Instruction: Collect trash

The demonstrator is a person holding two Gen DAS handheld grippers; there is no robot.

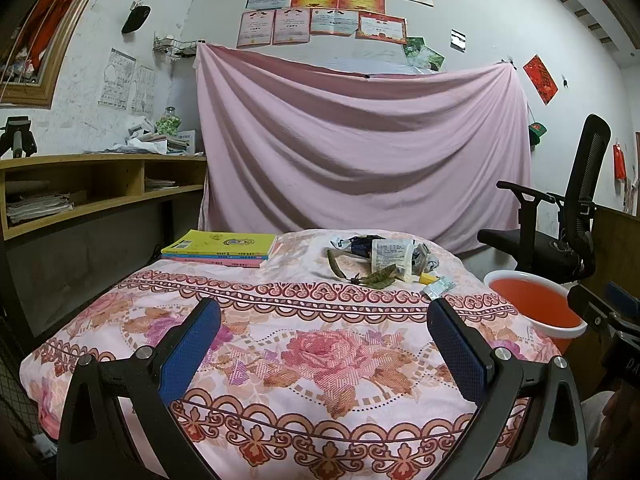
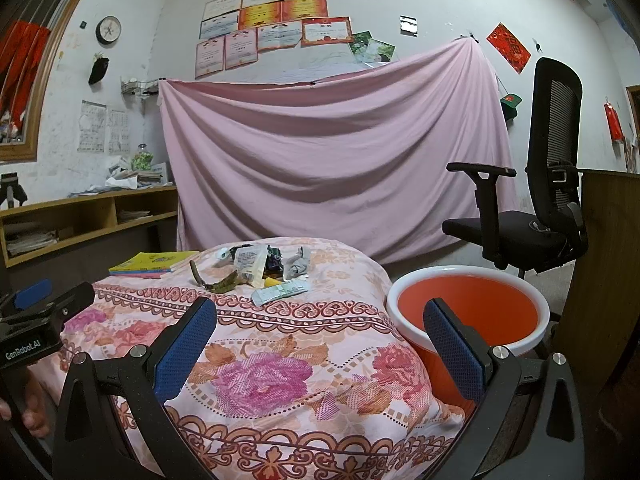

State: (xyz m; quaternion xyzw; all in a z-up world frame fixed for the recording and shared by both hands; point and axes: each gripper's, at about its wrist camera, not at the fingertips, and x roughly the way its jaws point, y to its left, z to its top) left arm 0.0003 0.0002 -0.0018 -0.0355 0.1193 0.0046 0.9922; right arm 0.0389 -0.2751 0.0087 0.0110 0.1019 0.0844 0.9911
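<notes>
Your left gripper (image 1: 324, 332) and right gripper (image 2: 320, 330) are closest to you, both spread wide and holding nothing. They hang over the near end of the flowery cloth (image 1: 320, 360). The trash pile (image 1: 380, 258) sits at the far end, well away from both: wrappers, a long green peel (image 2: 218, 282) and a small flat packet (image 2: 280, 293). The orange bucket (image 2: 464, 312) waits on the floor just beside the cloth, on your right. The books (image 1: 220, 250) lie near the pile, so you might bump them. The thin wrappers could slip out and fall. If you pinch too low, you could grab the cloth and drag everything.
</notes>
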